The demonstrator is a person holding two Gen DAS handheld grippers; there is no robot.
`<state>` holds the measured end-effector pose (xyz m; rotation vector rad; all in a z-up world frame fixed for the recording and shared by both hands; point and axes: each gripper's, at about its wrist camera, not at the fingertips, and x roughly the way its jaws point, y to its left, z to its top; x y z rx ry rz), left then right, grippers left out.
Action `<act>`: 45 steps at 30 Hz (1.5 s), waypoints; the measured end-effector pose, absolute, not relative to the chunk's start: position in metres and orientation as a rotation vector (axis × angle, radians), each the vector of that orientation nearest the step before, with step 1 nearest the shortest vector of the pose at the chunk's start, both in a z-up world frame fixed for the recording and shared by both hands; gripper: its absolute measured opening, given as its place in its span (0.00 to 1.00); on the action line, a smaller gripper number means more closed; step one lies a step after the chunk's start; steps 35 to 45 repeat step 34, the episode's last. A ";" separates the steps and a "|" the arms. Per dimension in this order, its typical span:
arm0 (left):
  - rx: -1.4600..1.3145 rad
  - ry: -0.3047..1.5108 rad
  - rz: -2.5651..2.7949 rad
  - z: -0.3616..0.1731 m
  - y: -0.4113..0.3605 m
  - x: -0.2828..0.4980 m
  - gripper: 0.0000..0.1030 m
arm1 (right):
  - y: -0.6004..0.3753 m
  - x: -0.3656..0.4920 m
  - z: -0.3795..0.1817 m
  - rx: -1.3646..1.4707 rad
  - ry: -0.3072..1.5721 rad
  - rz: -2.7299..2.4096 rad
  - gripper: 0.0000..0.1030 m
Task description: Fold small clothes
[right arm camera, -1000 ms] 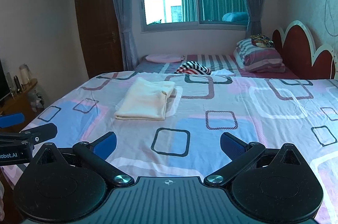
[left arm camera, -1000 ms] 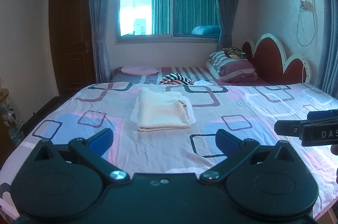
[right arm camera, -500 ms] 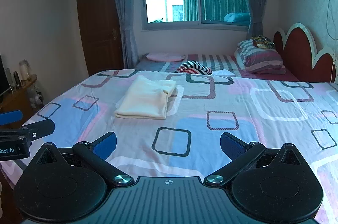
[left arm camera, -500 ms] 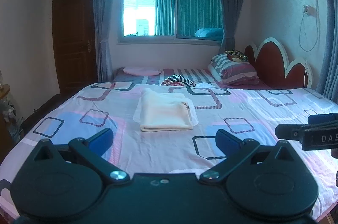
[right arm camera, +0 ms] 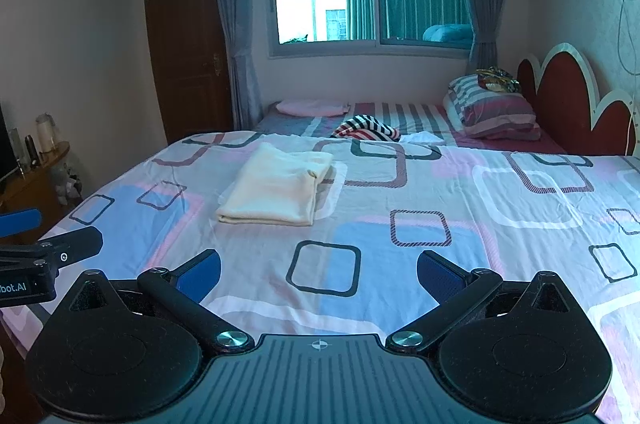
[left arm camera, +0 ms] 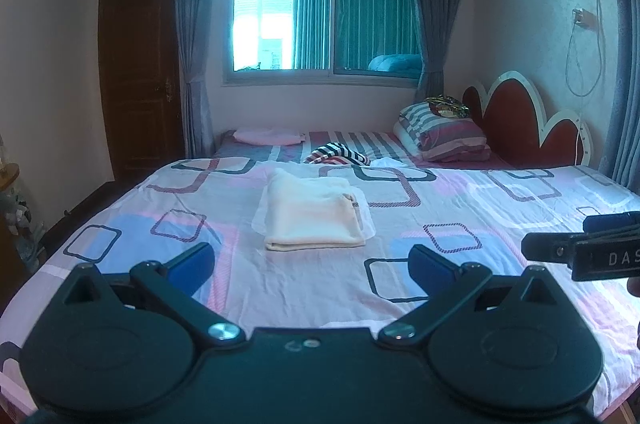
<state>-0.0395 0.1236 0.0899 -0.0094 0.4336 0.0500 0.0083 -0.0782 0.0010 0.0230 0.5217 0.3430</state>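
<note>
A folded cream garment lies flat on the patterned bedspread, in the middle of the bed. My left gripper hovers open over the bed's near edge, well short of the garment, with nothing between its blue pads. My right gripper is open too and empty, further to the right and also short of the garment. Each gripper shows at the edge of the other's view. A striped garment lies crumpled at the far side of the bed.
Striped pillows lean by the red headboard at the far right. A pink pillow lies under the window. A brown door stands at the left, and a wooden shelf with bottles sits beside the bed.
Both grippers have drawn back and tilted up slightly, so the bed and the cream garment sit a little lower in each view. Both stay open; nothing on the bed has moved.
</note>
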 end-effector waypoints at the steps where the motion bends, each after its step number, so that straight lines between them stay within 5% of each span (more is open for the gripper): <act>1: -0.009 0.433 0.049 0.090 0.123 -0.039 1.00 | -0.078 0.008 0.001 0.023 0.520 0.343 1.00; 45: 0.009 0.424 0.014 0.088 0.122 -0.036 0.99 | -0.080 0.009 0.001 0.023 0.519 0.347 1.00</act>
